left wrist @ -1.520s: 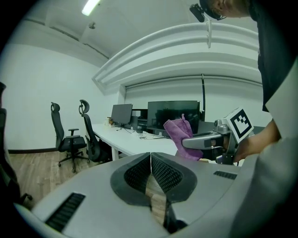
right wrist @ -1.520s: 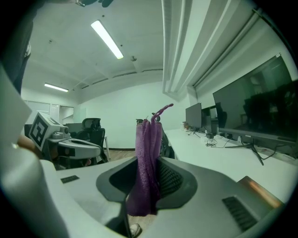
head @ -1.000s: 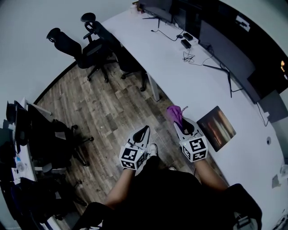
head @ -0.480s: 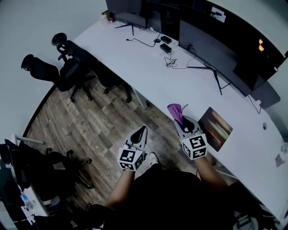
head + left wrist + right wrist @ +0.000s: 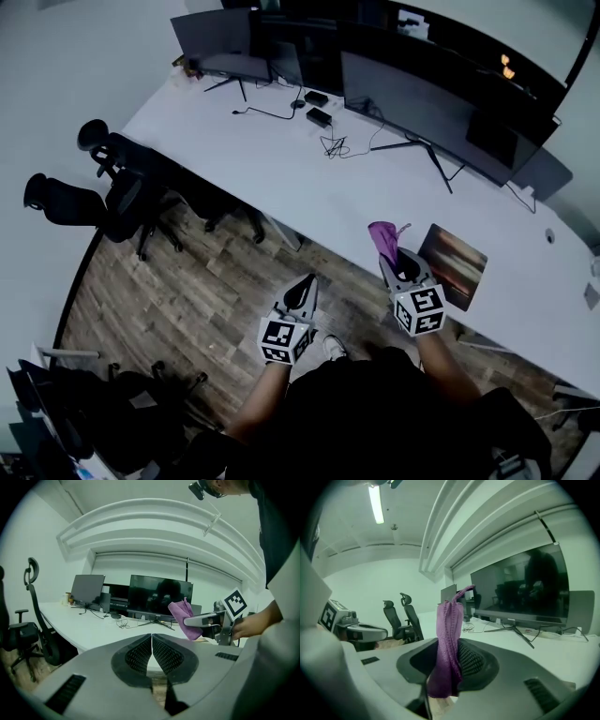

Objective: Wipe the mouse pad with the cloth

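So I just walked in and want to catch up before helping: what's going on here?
A person stands at a long white desk with tongs in each hand. The right tongs are shut on a purple cloth, held up in the air near the desk edge, close to the mouse pad. The left tongs are shut and empty, out over the wooden floor. The cloth is not on the pad, so wiping has not begun.
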A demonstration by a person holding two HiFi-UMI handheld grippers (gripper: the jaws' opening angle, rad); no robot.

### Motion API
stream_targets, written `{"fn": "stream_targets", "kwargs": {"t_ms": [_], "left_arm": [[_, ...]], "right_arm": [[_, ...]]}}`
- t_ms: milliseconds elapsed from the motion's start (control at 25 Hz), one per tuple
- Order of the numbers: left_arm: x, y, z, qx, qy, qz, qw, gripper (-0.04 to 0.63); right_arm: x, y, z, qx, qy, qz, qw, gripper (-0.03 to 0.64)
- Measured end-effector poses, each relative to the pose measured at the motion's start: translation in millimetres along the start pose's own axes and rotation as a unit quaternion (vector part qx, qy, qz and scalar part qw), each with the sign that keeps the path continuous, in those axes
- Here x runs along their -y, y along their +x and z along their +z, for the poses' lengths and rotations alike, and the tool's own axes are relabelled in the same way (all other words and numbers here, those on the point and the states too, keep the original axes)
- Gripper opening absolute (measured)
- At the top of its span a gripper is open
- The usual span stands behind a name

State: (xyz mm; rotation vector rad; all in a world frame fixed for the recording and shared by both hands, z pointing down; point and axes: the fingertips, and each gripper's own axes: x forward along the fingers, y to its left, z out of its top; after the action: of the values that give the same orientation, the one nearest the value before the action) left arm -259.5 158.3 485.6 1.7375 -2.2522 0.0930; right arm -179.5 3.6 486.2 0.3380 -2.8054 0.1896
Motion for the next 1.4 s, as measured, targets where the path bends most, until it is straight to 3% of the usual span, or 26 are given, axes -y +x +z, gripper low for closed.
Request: {"fn": "stream_targets", "kwargs": {"t_ms": [240, 520, 760, 1040, 1240, 1400], "left_arm": [[21.8, 43.8, 2.9, -0.031, 0.012, -0.055, 0.9979, 0.023], [68.7, 99.7, 14.8, -0.031, 0.035, -0.120, 0.9917, 0.023], [90.1, 143.3, 25.0, -0.032, 0.023, -0.132, 0.9904, 0.023], [114.1, 179.0, 28.3, -0.047, 0.036, -0.138, 0.9886, 0.023], [107.7, 202.3, 29.6, -0.054, 0.029, -0.120, 0.9909, 0.023], [110.9, 213.9, 23.1, -0.069, 0.042, -0.140, 0.9868, 0.023]], "right_arm": [[51.7, -22.0, -11.5, -0.006, 0.023, -0.066, 0.998, 0.127], [118.1, -36.5, -16.2, -0.013, 0.063, -0.105, 0.992, 0.127], [152.6, -41.5, -27.3, -0.027, 0.079, -0.112, 0.990, 0.127], [183.4, -51.1, -38.8, -0.028, 0.111, -0.109, 0.987, 0.127], [204.1, -56.8, -52.8, -0.042, 0.115, -0.130, 0.984, 0.127], [206.3, -54.9, -66.7, -0.059, 0.140, -0.144, 0.978, 0.127]]}}
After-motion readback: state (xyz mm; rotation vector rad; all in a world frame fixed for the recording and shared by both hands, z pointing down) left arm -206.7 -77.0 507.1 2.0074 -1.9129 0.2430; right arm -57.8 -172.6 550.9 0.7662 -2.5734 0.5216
